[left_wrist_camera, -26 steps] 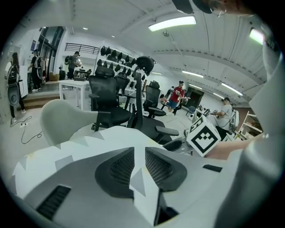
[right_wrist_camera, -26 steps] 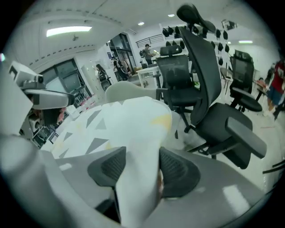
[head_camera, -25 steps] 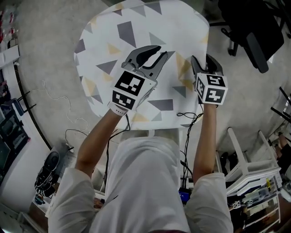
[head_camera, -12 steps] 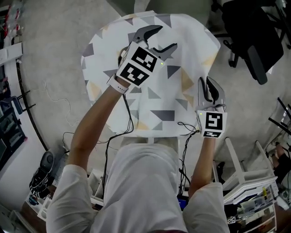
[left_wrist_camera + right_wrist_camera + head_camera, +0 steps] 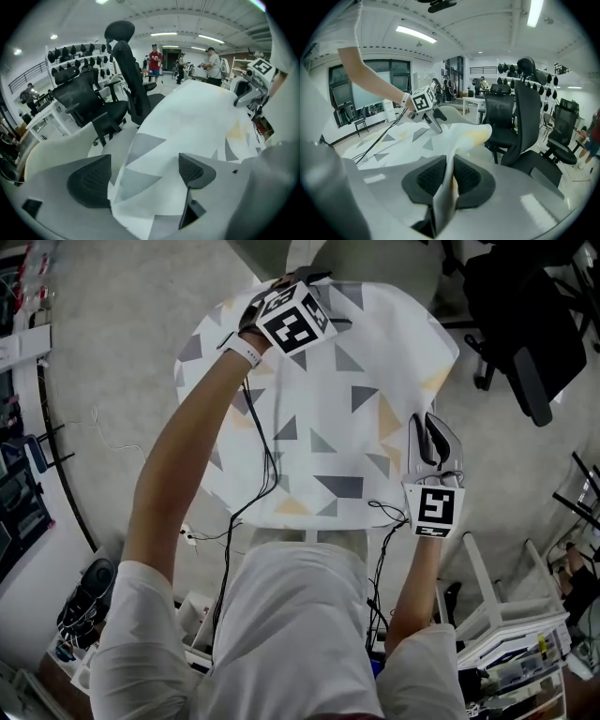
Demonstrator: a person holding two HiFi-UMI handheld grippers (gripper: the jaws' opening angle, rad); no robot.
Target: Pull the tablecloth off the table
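The tablecloth (image 5: 328, 418), white with grey and yellow triangles, covers the small table. My left gripper (image 5: 298, 285) reaches to its far edge. In the left gripper view this gripper (image 5: 143, 176) is open, its jaws have just been opening, and the cloth's edge (image 5: 154, 154) lies loose between the pads without being pressed. My right gripper (image 5: 431, 432) is at the cloth's right edge. Its jaws have just been closing, and in the right gripper view it (image 5: 449, 180) is shut on a raised fold of the tablecloth (image 5: 464, 136).
A black office chair (image 5: 525, 324) stands beyond the table at the right, and more chairs (image 5: 93, 108) show past the far edge. A white rack (image 5: 511, 606) is at the lower right. Cables (image 5: 112, 442) and shoes (image 5: 89, 592) lie on the floor to the left.
My left gripper moved from the middle of the cloth to its far edge and opened wide. The right gripper went to the right edge, shut on the cloth and lifted it a little.
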